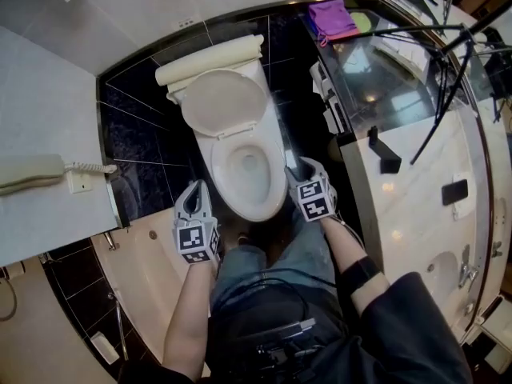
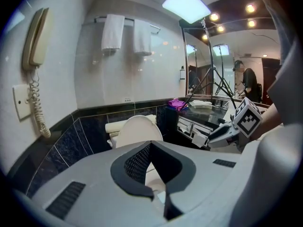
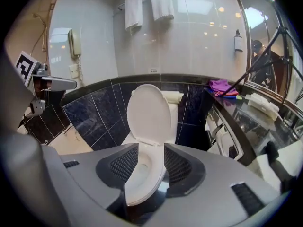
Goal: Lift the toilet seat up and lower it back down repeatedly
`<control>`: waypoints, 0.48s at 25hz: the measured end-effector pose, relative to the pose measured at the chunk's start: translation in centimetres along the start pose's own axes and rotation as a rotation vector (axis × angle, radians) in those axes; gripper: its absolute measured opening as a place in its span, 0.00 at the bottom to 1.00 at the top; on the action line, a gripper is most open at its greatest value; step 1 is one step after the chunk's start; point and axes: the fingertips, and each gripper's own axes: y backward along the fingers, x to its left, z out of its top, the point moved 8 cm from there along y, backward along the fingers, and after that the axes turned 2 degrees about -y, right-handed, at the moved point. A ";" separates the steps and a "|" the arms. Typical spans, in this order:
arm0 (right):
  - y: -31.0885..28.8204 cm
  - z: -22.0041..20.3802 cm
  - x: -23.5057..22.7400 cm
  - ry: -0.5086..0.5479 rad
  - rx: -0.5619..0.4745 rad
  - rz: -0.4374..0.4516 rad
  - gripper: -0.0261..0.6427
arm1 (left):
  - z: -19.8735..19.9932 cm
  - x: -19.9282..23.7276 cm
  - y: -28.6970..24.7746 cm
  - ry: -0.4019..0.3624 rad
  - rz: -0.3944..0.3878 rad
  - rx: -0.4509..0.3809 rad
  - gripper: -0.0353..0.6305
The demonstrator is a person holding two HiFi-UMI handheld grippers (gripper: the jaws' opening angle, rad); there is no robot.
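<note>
Dark-tiled bathroom, toilet lid (image 1: pixel 222 102) upright, right hand-held gripper (image 3: pixel 151 150) jaws apart

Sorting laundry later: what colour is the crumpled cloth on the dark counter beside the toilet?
The crumpled cloth is purple-magenta; the head view shows it best.

The toilet seat (image 1: pixel 218 170) is creamy white; the wall tiles (image 1: pixel 132 126) are glossy black with pale veining. The left gripper (image 1: pixel 196 186) and right gripper (image 1: pixel 293 168) are grey, with black-and-white square markers and black dotted fingers (image 3: pixel 124 164). The cloth (image 1: pixel 333 18) is purple, the phone (image 1: pixel 32 173) beige.
</note>
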 end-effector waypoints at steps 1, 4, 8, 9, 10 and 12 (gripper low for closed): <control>-1.0 -1.4 -0.1 -0.008 0.022 -0.002 0.32 | -0.8 0.1 -0.6 -0.001 0.002 0.002 0.05; -4.2 -5.8 0.1 -0.048 0.087 -0.004 0.32 | -3.2 0.4 -2.2 -0.035 -0.003 0.005 0.05; -8.4 -11.8 0.4 -0.147 0.155 0.006 0.32 | -7.1 0.6 -4.0 -0.072 -0.014 0.017 0.05; -9.5 -13.3 0.5 -0.175 0.170 0.009 0.32 | -8.2 0.6 -4.3 -0.072 -0.014 0.023 0.05; -10.5 -14.8 0.4 -0.202 0.184 0.011 0.32 | -9.2 0.6 -4.7 -0.070 -0.011 0.030 0.05; -12.5 -17.7 0.1 -0.256 0.211 0.007 0.32 | -11.1 0.5 -5.4 -0.069 -0.004 0.041 0.05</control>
